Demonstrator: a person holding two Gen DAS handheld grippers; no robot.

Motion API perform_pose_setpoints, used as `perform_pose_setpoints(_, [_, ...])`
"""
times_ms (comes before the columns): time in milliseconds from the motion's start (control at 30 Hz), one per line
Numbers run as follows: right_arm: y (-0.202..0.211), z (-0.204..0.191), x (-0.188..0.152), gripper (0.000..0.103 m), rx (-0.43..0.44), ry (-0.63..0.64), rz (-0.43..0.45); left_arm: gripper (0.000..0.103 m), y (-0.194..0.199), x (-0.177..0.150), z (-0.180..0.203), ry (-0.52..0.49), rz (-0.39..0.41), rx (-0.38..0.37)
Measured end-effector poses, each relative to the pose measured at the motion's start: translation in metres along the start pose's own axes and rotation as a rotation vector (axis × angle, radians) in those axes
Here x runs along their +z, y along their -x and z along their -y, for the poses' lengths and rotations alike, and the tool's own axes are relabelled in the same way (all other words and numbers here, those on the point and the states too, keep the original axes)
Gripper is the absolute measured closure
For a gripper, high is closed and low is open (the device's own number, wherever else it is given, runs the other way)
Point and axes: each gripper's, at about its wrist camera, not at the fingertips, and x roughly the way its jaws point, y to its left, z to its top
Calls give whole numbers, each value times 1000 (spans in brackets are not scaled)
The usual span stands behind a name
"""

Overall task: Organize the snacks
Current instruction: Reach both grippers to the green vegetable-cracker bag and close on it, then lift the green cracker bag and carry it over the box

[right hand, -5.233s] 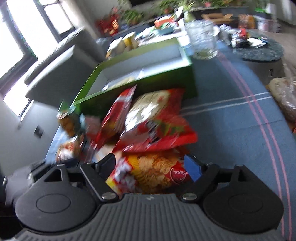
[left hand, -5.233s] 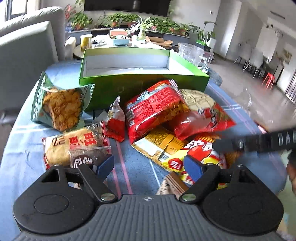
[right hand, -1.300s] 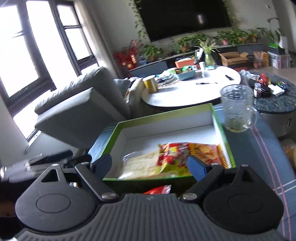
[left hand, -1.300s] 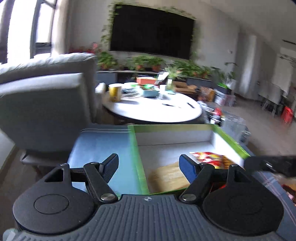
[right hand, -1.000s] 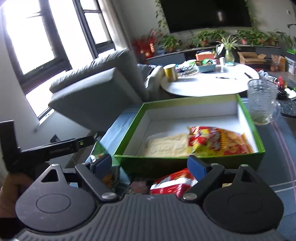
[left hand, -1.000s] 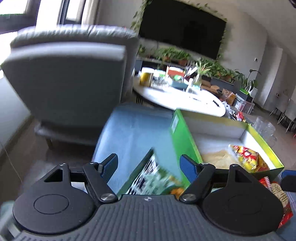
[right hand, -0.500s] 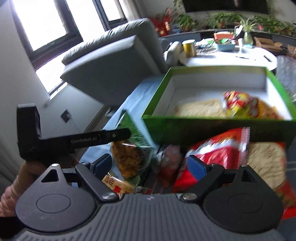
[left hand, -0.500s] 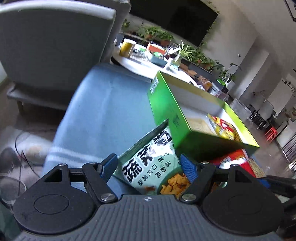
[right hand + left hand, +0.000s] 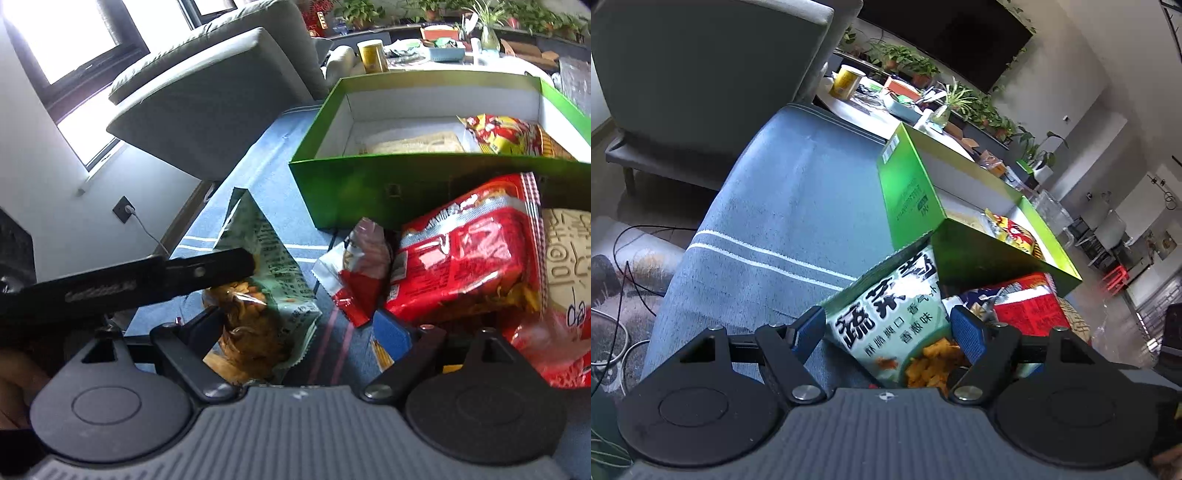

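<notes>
Two packets already lie inside the green box (image 9: 417,184), a pale one (image 9: 413,146) and a yellow-and-red one (image 9: 506,134), which suggests the box is being used as the collecting place for the snacks. The green snack bag (image 9: 897,317) is seen propped against the box's near corner on the blue-clothed counter (image 9: 783,206), its top edge tilted upward, and it appears to be the next item to be taken. It is straddled by the left gripper (image 9: 888,328), whose jaws are spread wide to either side of the bag without pressing on it; nothing is gripped. The left tool is angled downward and forward, approaching the bag from its lower end. The right gripper (image 9: 306,332) is held low over the counter, its jaws likewise parted and empty, with the green bag's lower corner near its left finger and the red packet (image 9: 469,266) and a small red-and-white sachet (image 9: 354,266) lying just ahead, touching the box's front wall.
</notes>
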Motion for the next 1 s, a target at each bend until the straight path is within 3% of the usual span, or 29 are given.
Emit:
perform_pose_setpoints(167, [17,14,-3,8,-1,-21,23,32,12,12,6,-147,53,-7])
perform_pose_setpoints(367, [25,22,-3,8,-40,-59,59,31,9,9,11,-286,23,-74])
perform_pose_setpoints(733, [22,10,-2,8,-20,-22,73,28,20,4,-5,-286,47,-156])
perform_pose_setpoints(833, [15,12,-1,8,-20,-36,60,27,17,3,-6,-305,15,-189])
perform_pose_setpoints(1000, [10,15,4,8,-9,-54,46,27,-3,3,4,-382,-29,-107])
